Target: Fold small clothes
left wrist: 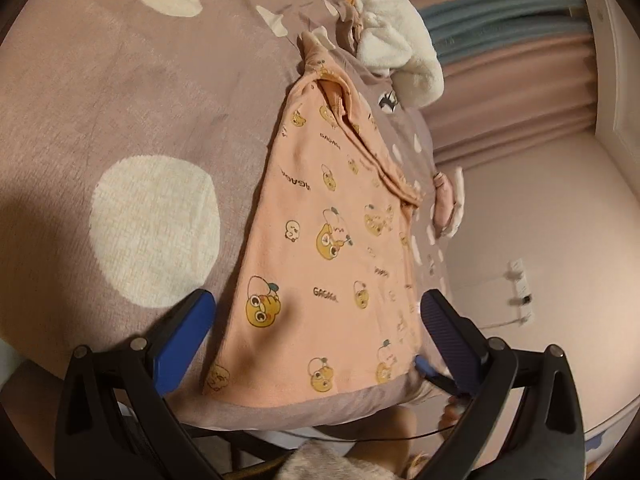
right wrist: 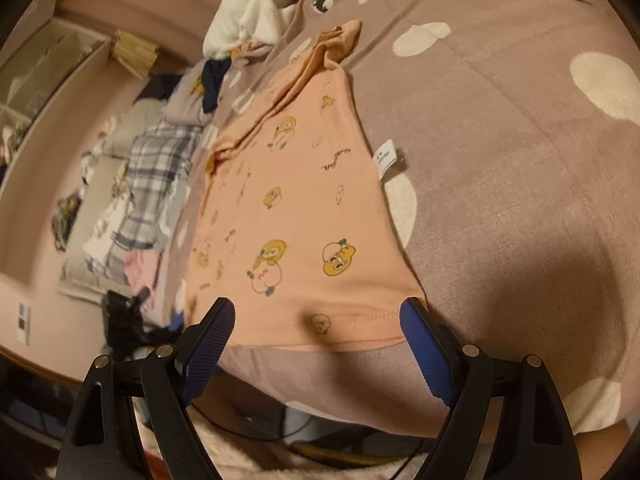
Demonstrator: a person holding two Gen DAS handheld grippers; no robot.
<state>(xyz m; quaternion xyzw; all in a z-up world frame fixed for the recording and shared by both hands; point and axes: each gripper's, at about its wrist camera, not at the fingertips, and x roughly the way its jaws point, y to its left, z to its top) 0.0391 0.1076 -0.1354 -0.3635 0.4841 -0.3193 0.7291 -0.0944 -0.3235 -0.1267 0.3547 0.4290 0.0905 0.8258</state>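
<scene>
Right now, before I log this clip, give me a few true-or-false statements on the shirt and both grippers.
1. The left gripper is shut on the peach shirt. False: its jaws stand wide open.
2. The right gripper is open. True.
3. The shirt lies on a bare wooden table. False: it lies on a dotted brown bedspread.
4. A white label sticks out at the shirt's edge. True.

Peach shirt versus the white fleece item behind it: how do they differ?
The peach shirt lies spread flat, printed with cartoon ducks; the white fleece is plain and bunched in a heap. The shirt sits near both open grippers; the fleece lies farther back. Both rest on the spotted bedcover.
</scene>
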